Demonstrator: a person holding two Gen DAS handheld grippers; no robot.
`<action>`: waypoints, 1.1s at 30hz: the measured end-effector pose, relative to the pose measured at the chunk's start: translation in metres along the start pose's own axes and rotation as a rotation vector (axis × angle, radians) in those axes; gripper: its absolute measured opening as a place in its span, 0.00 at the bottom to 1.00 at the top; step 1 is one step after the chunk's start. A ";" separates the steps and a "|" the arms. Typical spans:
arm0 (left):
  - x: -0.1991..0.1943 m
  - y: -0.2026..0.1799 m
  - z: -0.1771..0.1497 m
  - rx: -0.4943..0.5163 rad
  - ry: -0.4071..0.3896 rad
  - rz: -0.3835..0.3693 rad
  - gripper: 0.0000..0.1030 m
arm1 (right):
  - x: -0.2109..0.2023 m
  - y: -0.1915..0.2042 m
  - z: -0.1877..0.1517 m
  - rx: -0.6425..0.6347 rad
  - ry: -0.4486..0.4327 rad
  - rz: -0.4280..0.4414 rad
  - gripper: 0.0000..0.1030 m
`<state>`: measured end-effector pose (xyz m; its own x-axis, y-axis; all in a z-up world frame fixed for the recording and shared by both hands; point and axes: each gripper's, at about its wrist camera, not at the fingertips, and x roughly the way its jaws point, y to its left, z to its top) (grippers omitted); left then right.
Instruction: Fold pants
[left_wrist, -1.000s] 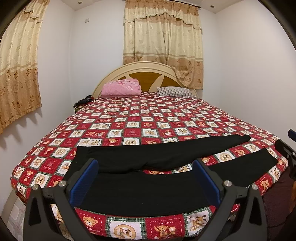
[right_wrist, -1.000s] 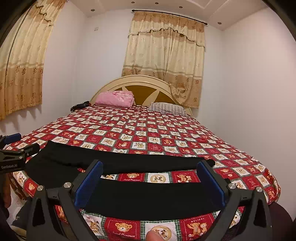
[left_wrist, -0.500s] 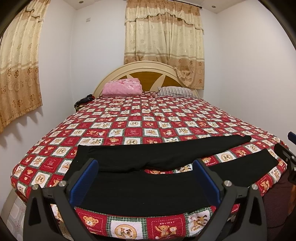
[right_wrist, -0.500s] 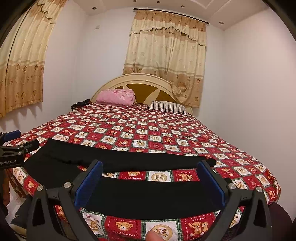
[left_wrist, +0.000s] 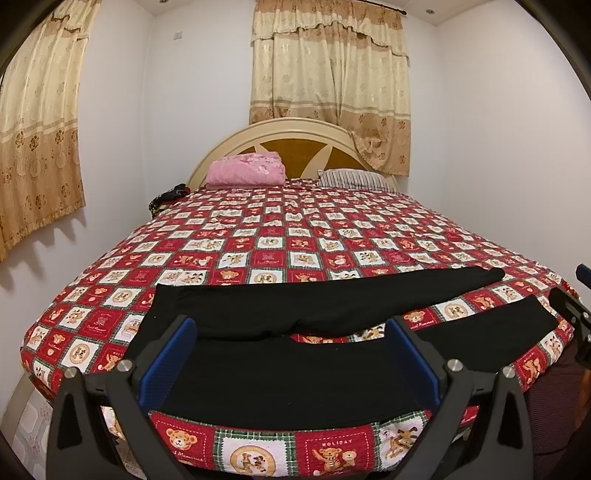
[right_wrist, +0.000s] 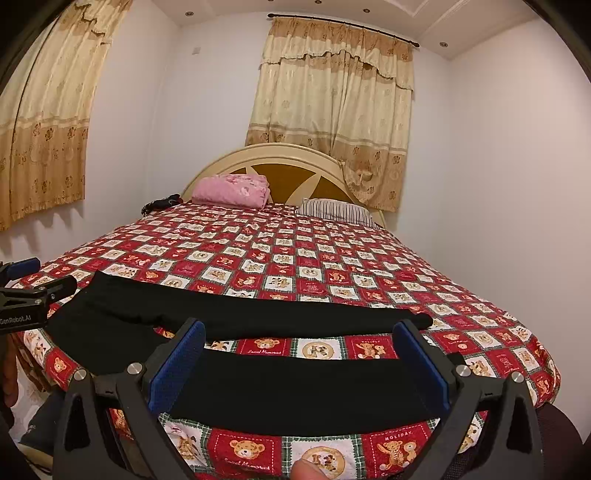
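Both hand-held grippers, left (left_wrist: 290, 360) and right (right_wrist: 301, 363), spread as before, slightly higher above unmoved black pants (left_wrist: 295, 376)

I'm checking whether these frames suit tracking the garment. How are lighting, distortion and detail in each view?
Left wrist view: even room light, strong fisheye bending of the bed edge; the black pants read as a flat shape with no visible folds. Right wrist view: same bending, ceiling spots in frame, pants equally featureless, a blurred fingertip at the bottom.

A bed with a red patchwork teddy-bear quilt (left_wrist: 280, 236) fills the room. At its far end, against the cream arched headboard (left_wrist: 295, 127), lie a folded pink blanket (left_wrist: 245, 172) on the left and a striped pillow (left_wrist: 351, 179) on the right. Beige patterned curtains (left_wrist: 328, 85) hang behind.
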<state>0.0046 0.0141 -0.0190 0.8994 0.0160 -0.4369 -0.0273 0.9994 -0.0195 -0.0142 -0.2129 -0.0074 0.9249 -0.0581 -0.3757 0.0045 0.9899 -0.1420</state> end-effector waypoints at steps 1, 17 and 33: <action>0.001 0.001 -0.001 -0.002 0.002 -0.001 1.00 | 0.001 0.000 0.000 -0.001 0.002 0.000 0.99; 0.081 0.054 -0.008 0.033 0.122 0.046 1.00 | 0.036 -0.010 -0.017 -0.005 0.084 0.002 0.99; 0.264 0.217 0.007 -0.061 0.372 0.152 0.87 | 0.165 -0.081 -0.040 0.093 0.301 -0.037 0.99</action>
<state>0.2388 0.2349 -0.1322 0.6644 0.1406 -0.7340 -0.1835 0.9828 0.0221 0.1231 -0.3076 -0.0946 0.7694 -0.1159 -0.6282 0.0835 0.9932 -0.0811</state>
